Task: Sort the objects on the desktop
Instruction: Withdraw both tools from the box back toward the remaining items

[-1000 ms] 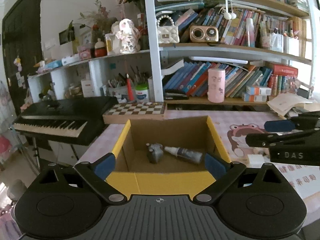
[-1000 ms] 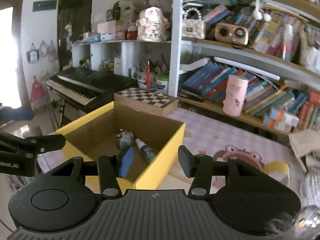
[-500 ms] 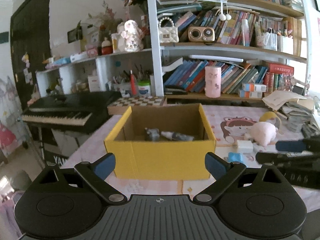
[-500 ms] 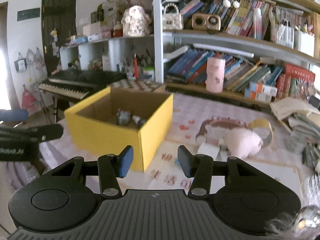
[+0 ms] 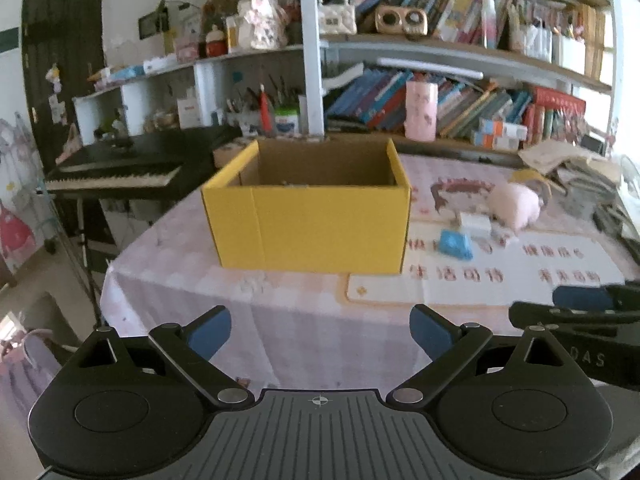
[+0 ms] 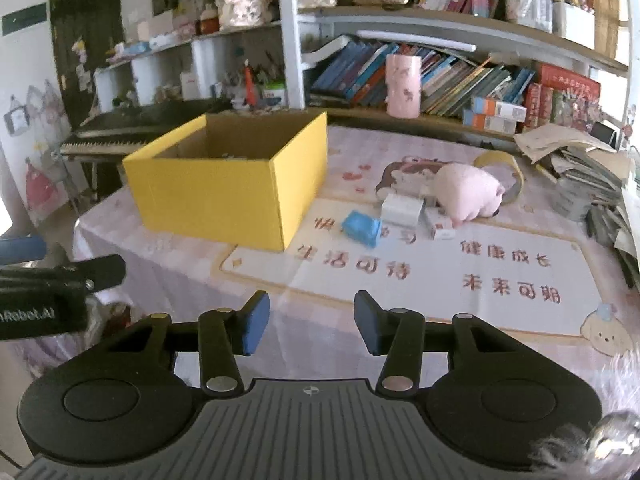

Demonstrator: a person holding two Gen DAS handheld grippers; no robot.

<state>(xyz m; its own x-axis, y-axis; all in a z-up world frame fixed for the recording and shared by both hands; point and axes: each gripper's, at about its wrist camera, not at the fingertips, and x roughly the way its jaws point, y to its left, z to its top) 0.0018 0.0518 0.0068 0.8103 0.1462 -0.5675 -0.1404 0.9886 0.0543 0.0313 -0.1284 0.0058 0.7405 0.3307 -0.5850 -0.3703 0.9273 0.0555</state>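
Observation:
A yellow cardboard box (image 5: 308, 228) (image 6: 224, 196) stands open on the table; its contents are hidden from here. To its right lie a blue packet (image 6: 361, 228) (image 5: 455, 243), a white box (image 6: 402, 210), a small white carton (image 6: 442, 229), a pink plush pig (image 6: 466, 192) (image 5: 516, 202) and a roll of yellow tape (image 6: 506, 168). My left gripper (image 5: 320, 334) is open and empty, held back off the table's near edge. My right gripper (image 6: 312, 322) is open and empty above the near edge of the mat (image 6: 440, 276).
A bookshelf (image 6: 460, 76) with a pink cup (image 6: 403, 85) lines the back. A black keyboard piano (image 5: 120, 168) stands left of the table. A pile of papers and books (image 6: 588, 172) sits at the right. The table edge (image 5: 168, 292) drops off at the left.
Both grippers have pulled back and down from above the box to the near side of the table. The box's inside and the items in it are no longer visible.

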